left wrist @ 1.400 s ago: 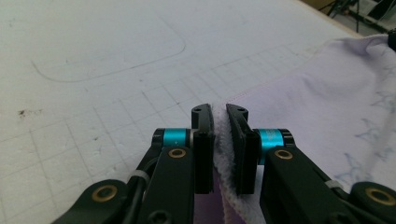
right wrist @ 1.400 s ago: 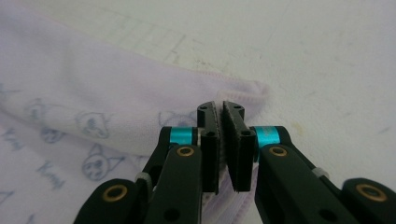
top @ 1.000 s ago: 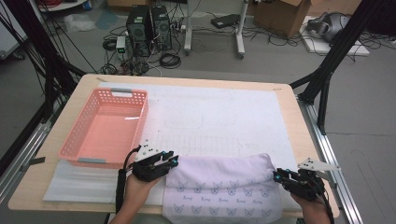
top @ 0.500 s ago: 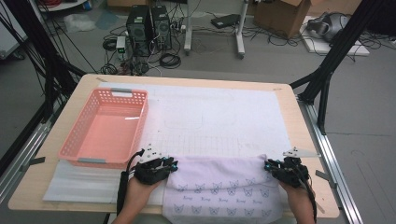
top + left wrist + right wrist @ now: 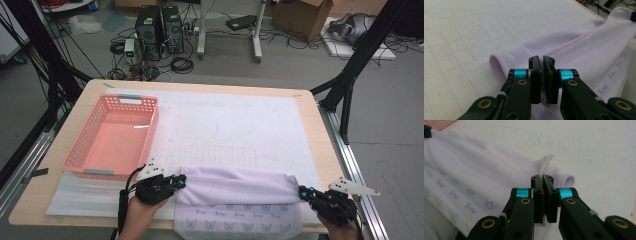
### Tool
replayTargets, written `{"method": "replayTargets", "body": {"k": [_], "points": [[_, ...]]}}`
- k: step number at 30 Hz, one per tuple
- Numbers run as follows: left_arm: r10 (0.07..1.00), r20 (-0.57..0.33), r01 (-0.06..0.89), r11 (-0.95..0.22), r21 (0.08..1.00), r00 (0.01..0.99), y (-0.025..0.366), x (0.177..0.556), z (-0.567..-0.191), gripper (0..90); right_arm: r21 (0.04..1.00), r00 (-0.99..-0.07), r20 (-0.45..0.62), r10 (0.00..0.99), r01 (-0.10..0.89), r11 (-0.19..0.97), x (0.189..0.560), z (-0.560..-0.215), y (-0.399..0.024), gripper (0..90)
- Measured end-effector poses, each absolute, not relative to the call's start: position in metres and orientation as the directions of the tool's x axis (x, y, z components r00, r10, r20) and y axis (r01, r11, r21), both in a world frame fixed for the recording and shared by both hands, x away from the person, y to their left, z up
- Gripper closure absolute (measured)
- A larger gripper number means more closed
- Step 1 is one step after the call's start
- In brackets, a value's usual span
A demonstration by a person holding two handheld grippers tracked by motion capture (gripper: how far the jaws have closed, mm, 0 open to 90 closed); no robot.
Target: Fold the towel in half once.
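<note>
A wooden table (image 5: 310, 107) carries a white gridded mat (image 5: 235, 125) over most of its top, and at the near edge of that mat lies a pale lilac towel (image 5: 235, 187), a soft knitted cloth with small butterfly prints on the flat lower layer and a plain folded-over roll along its far side. The towel's long axis runs across the table from one side to the other, parallel to the near edge, and the folded roll spans between the two grippers. To the left on the mat stands a coral pink plastic basket (image 5: 75, 152), rectangular, with perforated walls, well apart from the cloth. The left gripper (image 5: 176, 181) sits at the left end of the fold and the right gripper (image 5: 302, 192) at the right end, each in a hand at the table's near side. Their jaws have just been closing with the cloth between them. In the left gripper view the left gripper (image 5: 541, 60) has its two black jaws pressed together on the stitched hem of the towel (image 5: 584, 50), which loops out beside them. In the right gripper view the right gripper (image 5: 542, 180) is likewise clamped on the towel (image 5: 486, 175), with a thin edge of cloth standing up between the pads
</note>
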State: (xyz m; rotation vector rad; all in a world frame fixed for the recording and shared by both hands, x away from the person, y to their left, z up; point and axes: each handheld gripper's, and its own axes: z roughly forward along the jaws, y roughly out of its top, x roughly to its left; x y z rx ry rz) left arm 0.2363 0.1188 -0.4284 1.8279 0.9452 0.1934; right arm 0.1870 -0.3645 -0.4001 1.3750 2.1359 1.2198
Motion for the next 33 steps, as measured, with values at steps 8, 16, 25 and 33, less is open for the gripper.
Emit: {"method": "replayTargets", "body": {"k": [8,16,25,33], "points": [[0.67,-0.244,0.489,-0.202,0.849,0.701,0.117,0.228,-0.435,55.9,0.72,-0.439,0.134,0.888,0.659,0.217,0.17,-0.416,-0.359,62.7],[0.682,-0.231,0.438,-0.145,0.887,0.694,0.121,0.247,-0.427,48.7,0.763,-0.527,0.076,0.846,0.577,0.291,0.215,-0.407,-0.346,74.9],[0.704,-0.234,0.461,-0.148,0.875,0.67,0.122,0.265,-0.437,47.4,0.675,-0.551,-0.084,0.831,0.582,0.454,0.274,-0.437,-0.32,89.2],[0.745,-0.238,0.517,-0.163,0.84,0.623,0.117,0.272,-0.447,40.6,0.767,-0.415,0.038,0.909,0.595,0.239,0.267,-0.433,-0.347,67.1]]}}
